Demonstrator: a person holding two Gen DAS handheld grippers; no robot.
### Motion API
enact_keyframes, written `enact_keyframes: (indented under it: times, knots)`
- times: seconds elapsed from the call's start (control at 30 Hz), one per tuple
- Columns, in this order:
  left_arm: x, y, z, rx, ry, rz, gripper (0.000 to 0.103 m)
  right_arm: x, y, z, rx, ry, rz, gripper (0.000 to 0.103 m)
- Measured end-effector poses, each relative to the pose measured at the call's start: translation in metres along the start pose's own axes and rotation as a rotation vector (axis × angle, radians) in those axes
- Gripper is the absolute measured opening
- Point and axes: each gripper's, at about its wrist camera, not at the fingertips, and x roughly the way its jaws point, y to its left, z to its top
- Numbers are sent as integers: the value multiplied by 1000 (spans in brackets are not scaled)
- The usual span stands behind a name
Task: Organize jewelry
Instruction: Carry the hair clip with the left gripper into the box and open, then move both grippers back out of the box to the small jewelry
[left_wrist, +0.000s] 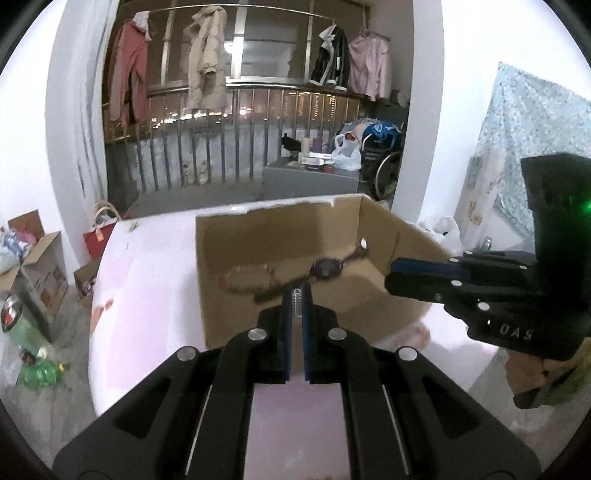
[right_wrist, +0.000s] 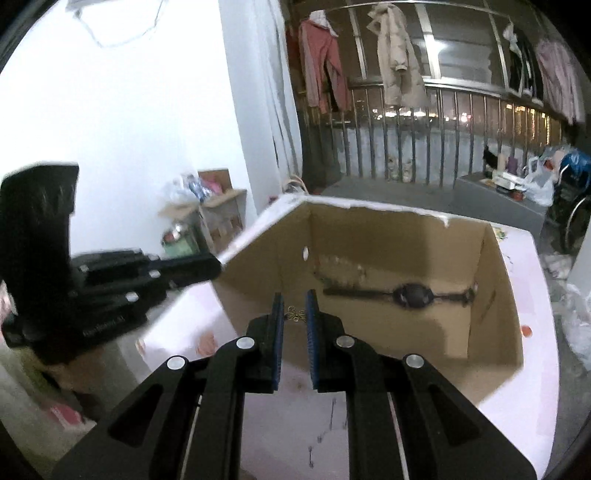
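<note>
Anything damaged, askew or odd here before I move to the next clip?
The cardboard box has a ragged, torn top rim with white paper showing. Inside it, the watch and a beaded piece lie loose on the bottom. The right gripper pinches a small butterfly charm. Otherwise nothing stands out.

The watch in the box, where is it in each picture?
Left wrist: the watch lies on the box floor, centre, just beyond the left gripper.
Right wrist: the watch lies right of centre, near the box's right wall.
Shared landmark: the round hole in the box wall.
</note>
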Motion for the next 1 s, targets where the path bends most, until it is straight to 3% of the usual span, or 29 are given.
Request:
enact_keyframes:
  times: [0.27, 0.43, 0.6, 1.0]
  knots:
    - [89, 22, 31, -62, 169, -21, 4, 82, -68, 34, 182, 253, 17, 12]
    - [119, 24, 30, -44, 239, -29, 5, 110, -86, 35, 220, 336, 11, 13]
    - [121, 26, 30, -62, 234, -31, 18, 106, -97, 33, 266, 304, 15, 15]
    - [67, 35, 27, -97, 111, -34, 19, 32, -83, 30, 202, 96, 19, 18]
